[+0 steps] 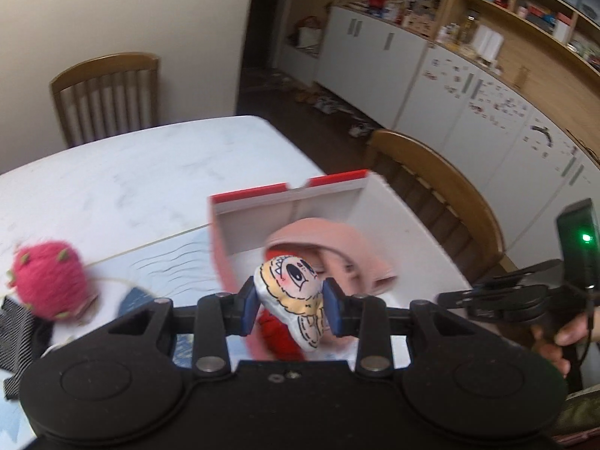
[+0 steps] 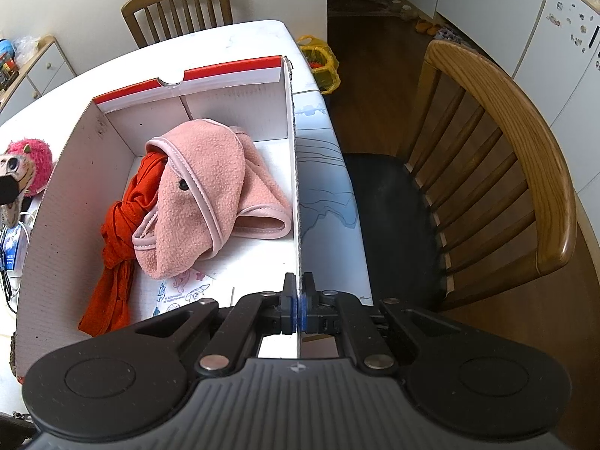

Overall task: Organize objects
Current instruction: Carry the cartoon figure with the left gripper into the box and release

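My left gripper (image 1: 289, 305) is shut on a small cartoon-face soft toy (image 1: 290, 288), held in the air just in front of the open white box with a red rim (image 1: 330, 193). Inside the box lie a pink fleece garment (image 2: 210, 187) and a knotted red cloth (image 2: 116, 240). My right gripper (image 2: 299, 300) is shut on the near end of the box's right wall (image 2: 294, 150). A pink fuzzy plush (image 1: 48, 281) sits on the table to the left of the box and also shows in the right wrist view as the same plush (image 2: 35, 157).
The white table (image 1: 131, 172) has a wooden chair (image 1: 107, 90) at its far end and another chair (image 2: 506, 172) with a black seat on the right. A yellow bag (image 2: 322, 63) lies on the floor. Cabinets (image 1: 468, 93) and shelves line the right wall.
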Tool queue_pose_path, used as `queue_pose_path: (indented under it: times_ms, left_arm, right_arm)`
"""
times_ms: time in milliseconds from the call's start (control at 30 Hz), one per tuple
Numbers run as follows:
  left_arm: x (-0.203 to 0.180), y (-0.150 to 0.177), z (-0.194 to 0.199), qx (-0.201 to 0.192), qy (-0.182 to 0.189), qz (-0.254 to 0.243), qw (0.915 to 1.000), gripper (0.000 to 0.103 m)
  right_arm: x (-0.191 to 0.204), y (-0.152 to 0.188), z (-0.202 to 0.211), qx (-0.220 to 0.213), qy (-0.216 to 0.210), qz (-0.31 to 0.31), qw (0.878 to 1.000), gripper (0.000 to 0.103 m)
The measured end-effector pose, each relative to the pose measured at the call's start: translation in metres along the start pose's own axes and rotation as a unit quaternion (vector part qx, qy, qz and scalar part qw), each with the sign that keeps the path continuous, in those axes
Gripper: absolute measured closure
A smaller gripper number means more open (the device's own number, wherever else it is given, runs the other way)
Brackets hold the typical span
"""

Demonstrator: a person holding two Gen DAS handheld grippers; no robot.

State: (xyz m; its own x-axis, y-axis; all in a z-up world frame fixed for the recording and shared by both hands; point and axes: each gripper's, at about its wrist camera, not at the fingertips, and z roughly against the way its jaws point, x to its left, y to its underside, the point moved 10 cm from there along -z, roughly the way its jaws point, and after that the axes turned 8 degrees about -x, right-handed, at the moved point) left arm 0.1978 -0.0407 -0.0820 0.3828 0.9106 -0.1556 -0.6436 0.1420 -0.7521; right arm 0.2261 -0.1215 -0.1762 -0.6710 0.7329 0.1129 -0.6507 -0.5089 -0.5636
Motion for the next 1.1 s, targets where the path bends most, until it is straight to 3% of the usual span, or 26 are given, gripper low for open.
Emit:
queue_pose_path:
  times_ms: [300, 633, 1100]
  left_arm:
    - [-0.036, 0.005, -0.020, 0.014, 0.028, -0.029, 0.9991, 0.070]
    - [-0.077, 0.050, -0.063, 0.099, 0.072, -0.096, 0.9878, 0.069]
    - [-0.086, 0.102, -0.107, 0.185, 0.072, -0.129, 0.9716, 0.069]
  right_arm:
    - [0.000, 0.001, 0.000, 0.000, -0.004, -0.001, 1.000, 0.101]
    - [0.003, 0.001, 0.000, 0.004, -0.006, 0.007, 1.000, 0.101]
    - [0.003, 0.001, 0.000, 0.008, -0.010, 0.013, 1.000, 0.101]
